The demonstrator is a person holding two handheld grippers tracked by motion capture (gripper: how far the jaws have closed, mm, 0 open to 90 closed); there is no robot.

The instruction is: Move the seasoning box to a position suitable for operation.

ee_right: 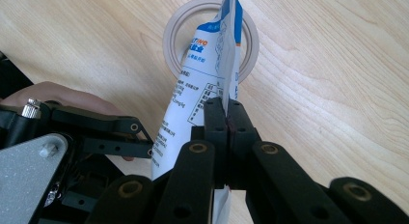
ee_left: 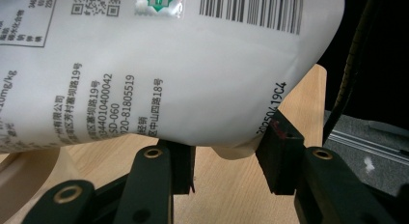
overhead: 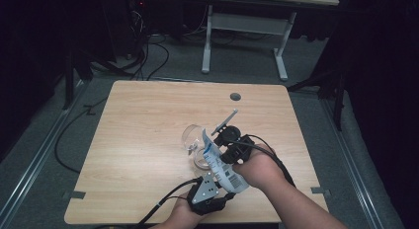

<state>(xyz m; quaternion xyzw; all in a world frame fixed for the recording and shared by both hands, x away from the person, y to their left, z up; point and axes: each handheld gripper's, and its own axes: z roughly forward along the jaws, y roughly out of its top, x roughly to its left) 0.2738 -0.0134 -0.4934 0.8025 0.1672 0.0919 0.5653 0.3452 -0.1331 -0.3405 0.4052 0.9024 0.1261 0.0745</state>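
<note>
One wooden table [overhead: 148,140] carries one clear glass cup [overhead: 193,136], and above it two handheld grippers share one white-and-blue printed pouch [overhead: 220,162]. The right gripper [ee_right: 225,110] is clenched tight on a flat edge of the pouch, its black jaws pinching the seam from both sides. The left gripper [ee_left: 226,161] sits under the pouch's bulging lower end — jaws partly apart, the pouch's bottom corner between them; whether the pads actually press on it is hard to tell. From the right gripper view, the pouch's upper end hangs over the round mouth of the cup [ee_right: 211,43]; nothing can be made out inside the cup.
</note>
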